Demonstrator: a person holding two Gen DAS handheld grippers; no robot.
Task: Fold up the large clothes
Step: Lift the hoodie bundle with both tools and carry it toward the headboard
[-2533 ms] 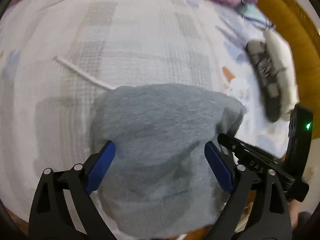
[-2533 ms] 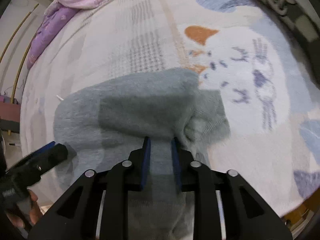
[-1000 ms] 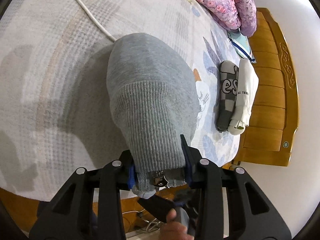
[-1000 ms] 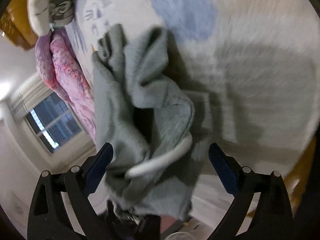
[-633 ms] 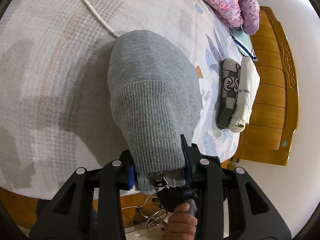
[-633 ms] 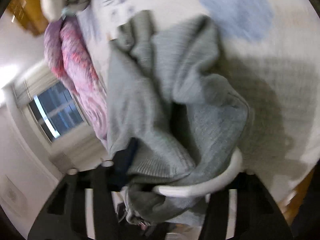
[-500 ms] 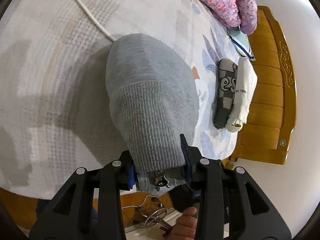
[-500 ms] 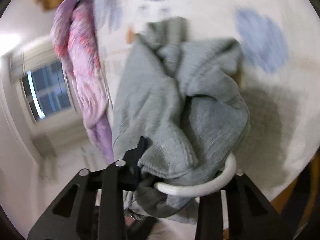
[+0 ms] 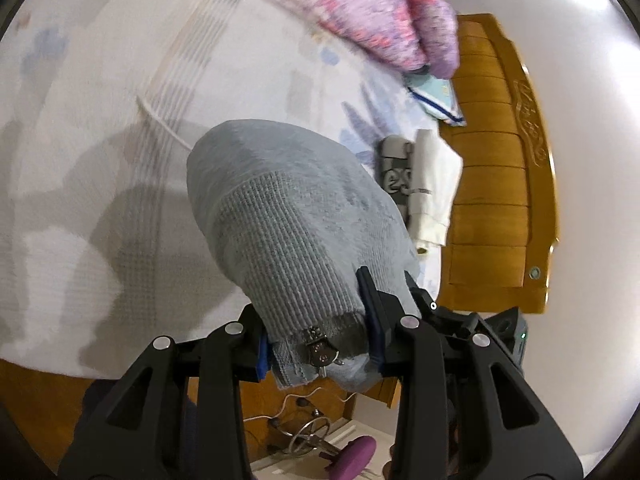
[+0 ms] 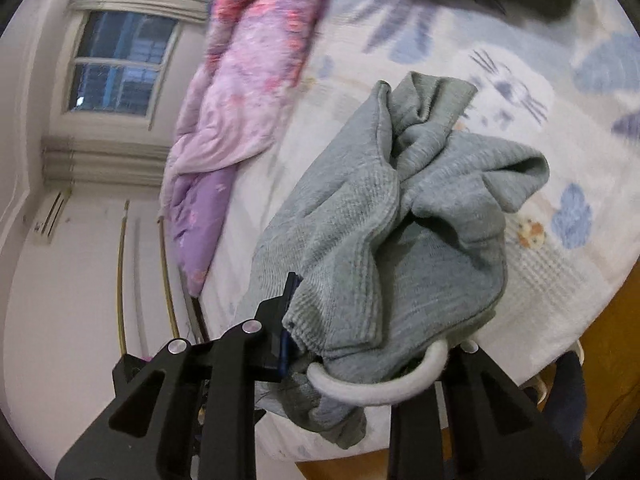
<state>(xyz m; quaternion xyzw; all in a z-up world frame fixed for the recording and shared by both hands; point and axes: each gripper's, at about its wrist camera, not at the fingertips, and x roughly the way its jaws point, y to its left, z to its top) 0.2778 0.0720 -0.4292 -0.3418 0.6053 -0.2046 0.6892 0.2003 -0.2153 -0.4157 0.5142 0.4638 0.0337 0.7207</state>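
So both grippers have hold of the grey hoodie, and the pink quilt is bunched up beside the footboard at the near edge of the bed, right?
Not quite. The left gripper and right gripper do grip the grey hoodie, but the pink quilt lies at the far side of the bed, as the left wrist view shows.

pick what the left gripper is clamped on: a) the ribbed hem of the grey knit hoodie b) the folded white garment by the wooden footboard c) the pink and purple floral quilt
a: in the left wrist view the left gripper pinches the ribbed hem of the grey knit hoodie, its metal zipper pull between the fingers.
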